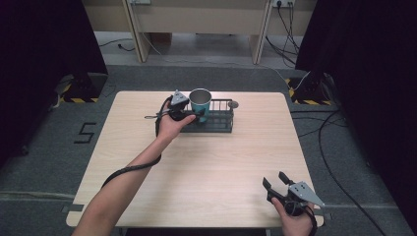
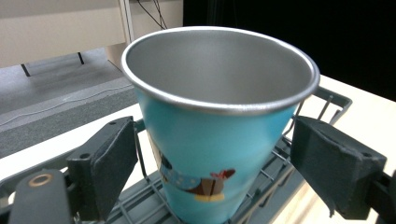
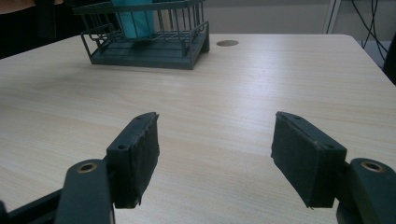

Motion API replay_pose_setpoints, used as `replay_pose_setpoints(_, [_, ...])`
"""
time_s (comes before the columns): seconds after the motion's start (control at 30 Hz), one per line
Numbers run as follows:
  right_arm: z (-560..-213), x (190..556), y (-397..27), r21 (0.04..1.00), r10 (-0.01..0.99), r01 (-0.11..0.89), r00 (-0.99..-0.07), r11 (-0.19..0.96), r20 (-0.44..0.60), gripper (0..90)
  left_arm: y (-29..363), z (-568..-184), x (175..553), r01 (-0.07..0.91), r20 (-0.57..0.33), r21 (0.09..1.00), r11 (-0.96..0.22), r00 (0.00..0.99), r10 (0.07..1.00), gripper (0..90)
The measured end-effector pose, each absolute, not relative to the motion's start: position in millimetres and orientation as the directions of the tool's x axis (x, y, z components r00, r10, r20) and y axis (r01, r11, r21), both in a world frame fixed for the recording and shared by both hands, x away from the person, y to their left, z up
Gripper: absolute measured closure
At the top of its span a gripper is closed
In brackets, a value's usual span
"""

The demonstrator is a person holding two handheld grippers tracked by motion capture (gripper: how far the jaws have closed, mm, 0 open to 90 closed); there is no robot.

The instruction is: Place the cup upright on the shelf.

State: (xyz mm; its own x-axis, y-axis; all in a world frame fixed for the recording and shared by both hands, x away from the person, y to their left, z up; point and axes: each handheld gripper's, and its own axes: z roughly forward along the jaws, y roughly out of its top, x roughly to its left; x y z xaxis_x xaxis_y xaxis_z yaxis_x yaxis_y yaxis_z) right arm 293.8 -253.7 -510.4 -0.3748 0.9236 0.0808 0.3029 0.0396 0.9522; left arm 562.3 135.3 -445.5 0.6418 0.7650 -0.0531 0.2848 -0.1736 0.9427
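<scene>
A blue cup (image 1: 200, 102) with a bare metal inside and rim stands upright in a dark wire rack (image 1: 220, 121) at the far middle of the table (image 1: 206, 162). It sits at the rack's left end. The left gripper (image 1: 195, 117) is at the cup from the left, held in the person's left hand (image 1: 171, 123). In the left gripper view the cup (image 2: 219, 126) stands between the two pads (image 2: 109, 163); the jaws are spread wide, with a gap showing on each side of the cup, so they bracket it without gripping. The rack (image 2: 327, 100) shows under and behind the cup there. The right gripper (image 1: 275, 183) rests at the near right corner of the table, well apart from the rack, its jaws wide open and holding nothing. Its view looks across bare wood to the rack (image 3: 149, 49) and the cup (image 3: 135, 21) far off.
</scene>
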Motion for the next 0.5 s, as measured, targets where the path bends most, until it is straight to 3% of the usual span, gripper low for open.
replay_pose_setpoints(0.5, [-510.1,293.6,-254.3,0.952,0.926,0.303,-0.369,0.036,0.082,32.6,152.7,-440.1,540.1,0.251,-0.016,0.948,-0.196,0.653,0.757,14.2])
